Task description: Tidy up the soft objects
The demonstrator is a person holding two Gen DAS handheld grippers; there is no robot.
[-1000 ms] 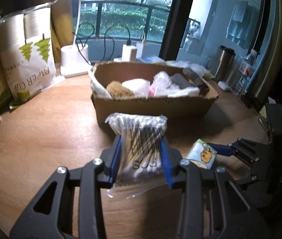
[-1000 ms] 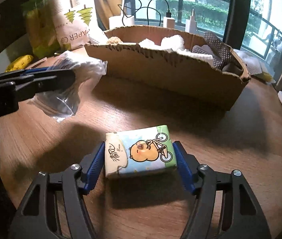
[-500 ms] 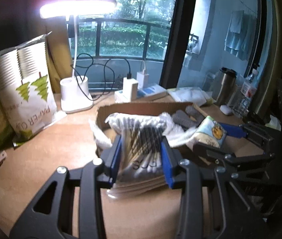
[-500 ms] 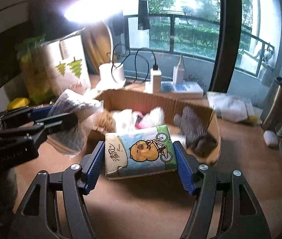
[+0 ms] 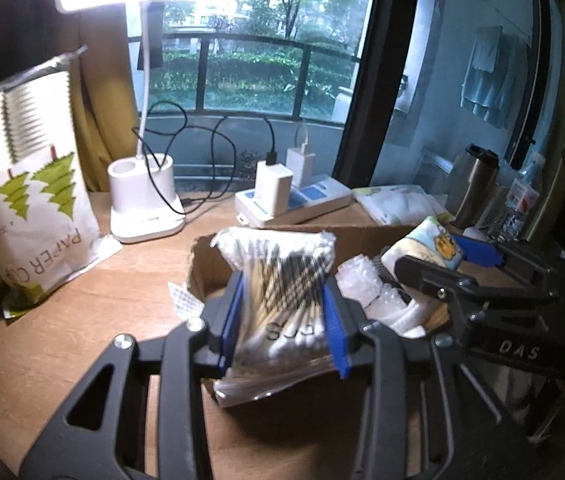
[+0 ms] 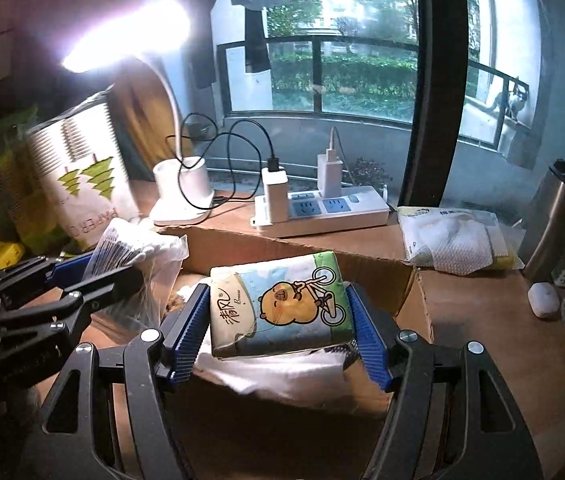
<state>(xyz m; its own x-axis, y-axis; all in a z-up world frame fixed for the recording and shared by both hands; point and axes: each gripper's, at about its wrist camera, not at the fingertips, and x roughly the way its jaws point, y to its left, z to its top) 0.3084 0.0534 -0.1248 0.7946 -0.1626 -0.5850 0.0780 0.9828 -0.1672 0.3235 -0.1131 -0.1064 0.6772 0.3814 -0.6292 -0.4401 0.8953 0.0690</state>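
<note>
Clear plastic bag of cotton swabs point(image 5: 282, 300): pinched across its middle between the blue pads of the left gripper point(image 5: 284, 320), jaws narrowed onto it. The bag hangs above the near-left corner of the open brown cardboard box point(image 5: 356, 236), clear of the tabletop. Film is crinkled and bulges above and below the pads. Judged light, slippery, contents stiff only lengthwise; a grip across the bundled sticks is the safest, since loose film alone would slide.

Soft pack of pocket tissues with a cartoon animal on a bicycle point(image 6: 282, 304): held by its two short ends in the right gripper point(image 6: 280, 328), jaws wide but pressing on both ends. It sits over the box's near edge, above white soft items already inside. Judged light and squashy; it dents under pressure, so the end-to-end hold suits it.

Box contents: bubble wrap point(image 5: 366, 284) and other white padding, partly hidden.

Beyond the box, toward the tabletop's far edge: white power strip point(image 6: 322, 210), white desk lamp point(image 5: 144, 200). At the left edge stands a paper-cup bag point(image 5: 30, 208); at the right, a steel flask point(image 6: 558, 216).
</note>
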